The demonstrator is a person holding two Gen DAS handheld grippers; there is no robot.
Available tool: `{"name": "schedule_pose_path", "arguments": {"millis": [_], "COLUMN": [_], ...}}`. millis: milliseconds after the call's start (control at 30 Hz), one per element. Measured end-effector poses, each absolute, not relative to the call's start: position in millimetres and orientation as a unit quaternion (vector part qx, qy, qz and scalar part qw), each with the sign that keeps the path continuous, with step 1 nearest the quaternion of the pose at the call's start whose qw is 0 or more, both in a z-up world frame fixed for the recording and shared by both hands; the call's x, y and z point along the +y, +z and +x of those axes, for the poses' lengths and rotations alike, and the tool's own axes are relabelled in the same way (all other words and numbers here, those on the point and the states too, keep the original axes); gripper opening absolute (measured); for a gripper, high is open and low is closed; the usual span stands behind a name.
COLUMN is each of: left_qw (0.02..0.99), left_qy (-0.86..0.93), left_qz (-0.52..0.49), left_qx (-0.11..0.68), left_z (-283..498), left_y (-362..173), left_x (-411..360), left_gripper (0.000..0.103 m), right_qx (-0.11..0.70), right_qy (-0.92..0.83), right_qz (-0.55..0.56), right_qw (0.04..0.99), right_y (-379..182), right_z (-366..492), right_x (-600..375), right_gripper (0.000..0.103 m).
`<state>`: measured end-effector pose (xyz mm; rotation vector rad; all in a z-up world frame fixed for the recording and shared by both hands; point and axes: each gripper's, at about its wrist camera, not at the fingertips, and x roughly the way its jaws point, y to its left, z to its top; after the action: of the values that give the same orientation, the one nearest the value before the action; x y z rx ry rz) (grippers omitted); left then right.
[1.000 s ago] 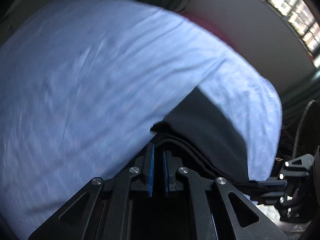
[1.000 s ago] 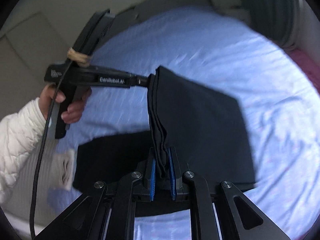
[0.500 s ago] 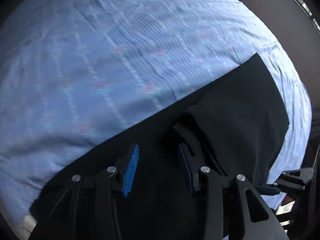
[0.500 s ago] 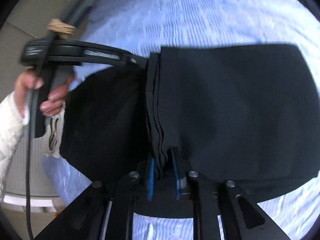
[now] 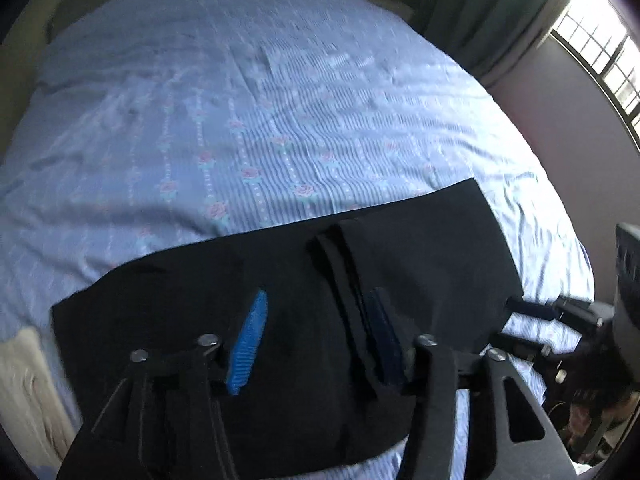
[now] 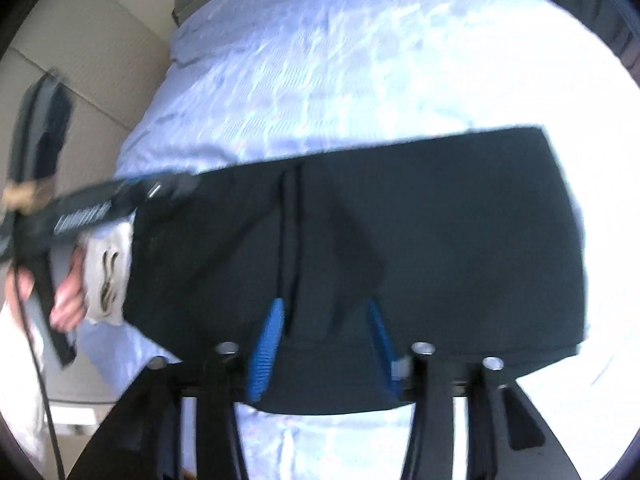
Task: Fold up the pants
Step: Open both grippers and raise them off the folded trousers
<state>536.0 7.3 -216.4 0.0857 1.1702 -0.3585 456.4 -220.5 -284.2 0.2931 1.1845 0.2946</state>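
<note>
The black pants lie folded flat on the blue bed sheet, with a stack of layered edges across the middle. My left gripper is open just above the pants, its blue pads on either side of that stacked edge. My right gripper is open too, empty, over the near edge of the pants. The left gripper's body shows at the pants' left end in the right wrist view. The right gripper's tips show at the right in the left wrist view.
A white cloth with dark markings pokes out at the pants' left end. A beige wall panel borders the bed on the left. A window and green curtain stand beyond the bed's far right.
Both grippers lowered the folded pants onto the bed. The left opened first, then the right let go. Both have drawn back a little and the pants lie flat.
</note>
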Motion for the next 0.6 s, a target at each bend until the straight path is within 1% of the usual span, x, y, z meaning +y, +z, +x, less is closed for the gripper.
{"name": "schedule_pose_path", "arguments": {"millis": [33,100,167,233,267,333,600], "left_qw": [0.823,0.833,0.837,0.84,0.843,0.847,0.856], "left_qy": [-0.159,-0.136,-0.119,-0.096,-0.084,-0.063,0.029], "left_qz": [0.039,0.027,0.007,-0.005,-0.013,-0.029,-0.097], "left_qx": [0.544,0.535,0.534,0.534,0.532,0.527,0.507], "left_z": [528,508,488,467,454,433,336], "left_y": [-210,-192,-178,-164,-158,-149,-129], "left_x": [7,12,18,24,27,34,62], "left_gripper": [0.062,0.066,0.067,0.067,0.067,0.073,0.074], "right_qx": [0.547,0.539,0.532,0.524,0.518,0.51,0.502], "right_qy": [0.135,0.137,0.143,0.148,0.154,0.167,0.236], "right_qz": [0.133,0.127,0.121,0.115,0.112,0.109,0.068], "right_qw": [0.815,0.821,0.826,0.831,0.834,0.836,0.829], "right_y": [-273,-256,-234,-216,-206,-191,-163], "right_z": [453,445,435,424,416,404,358], "right_x": [-225,-229,-235,-236,-236,-232,-202], "right_gripper": [0.061,0.062,0.063,0.066,0.07,0.073,0.074]}}
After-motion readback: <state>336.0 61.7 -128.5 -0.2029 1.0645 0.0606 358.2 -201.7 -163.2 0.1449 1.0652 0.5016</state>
